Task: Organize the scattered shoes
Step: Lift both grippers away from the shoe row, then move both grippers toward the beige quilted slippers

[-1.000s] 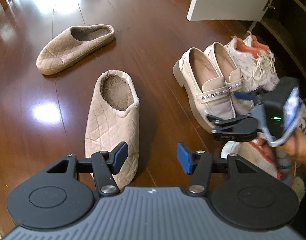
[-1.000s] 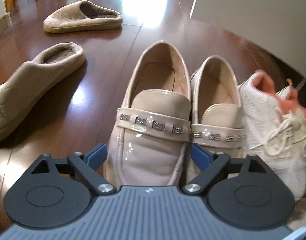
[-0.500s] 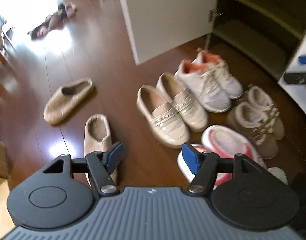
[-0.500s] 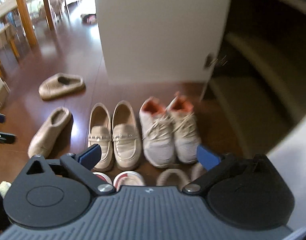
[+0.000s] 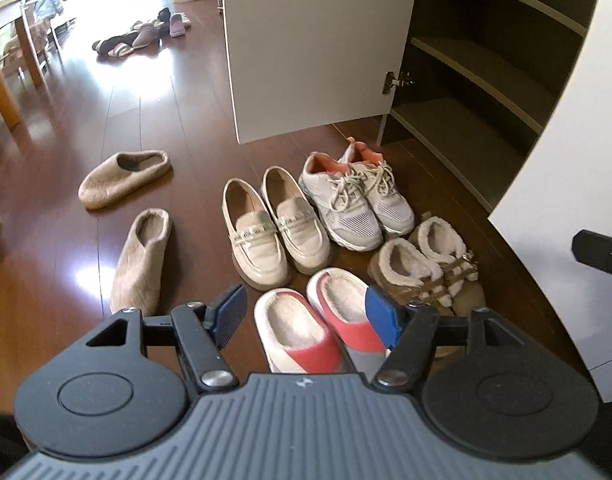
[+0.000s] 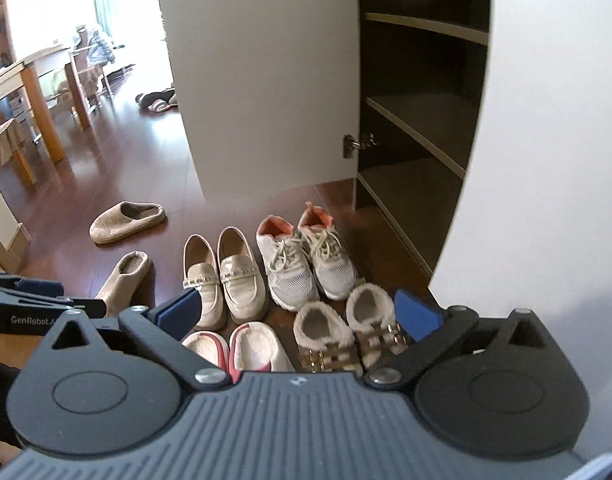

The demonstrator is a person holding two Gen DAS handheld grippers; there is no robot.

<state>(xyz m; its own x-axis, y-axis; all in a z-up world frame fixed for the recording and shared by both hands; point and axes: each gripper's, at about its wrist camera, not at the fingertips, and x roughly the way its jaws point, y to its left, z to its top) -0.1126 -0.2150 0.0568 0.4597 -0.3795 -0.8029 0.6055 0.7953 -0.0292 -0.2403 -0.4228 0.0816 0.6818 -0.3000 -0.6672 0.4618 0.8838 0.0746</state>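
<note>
dark wood floor (image 5: 178, 128), paired shoes (image 5: 306, 216), slippers (image 5: 140, 260)

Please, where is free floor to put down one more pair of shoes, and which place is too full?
Free: the floor strip between the quilted slippers and the beige loafers, and the cabinet's bottom shelf. Crowded: loafers, white sneakers, fur-lined shoes and red slippers stand close together.

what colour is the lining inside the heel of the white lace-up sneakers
Coral orange, on the sneakers beside the beige loafers. It shows best in the left wrist view.
</note>
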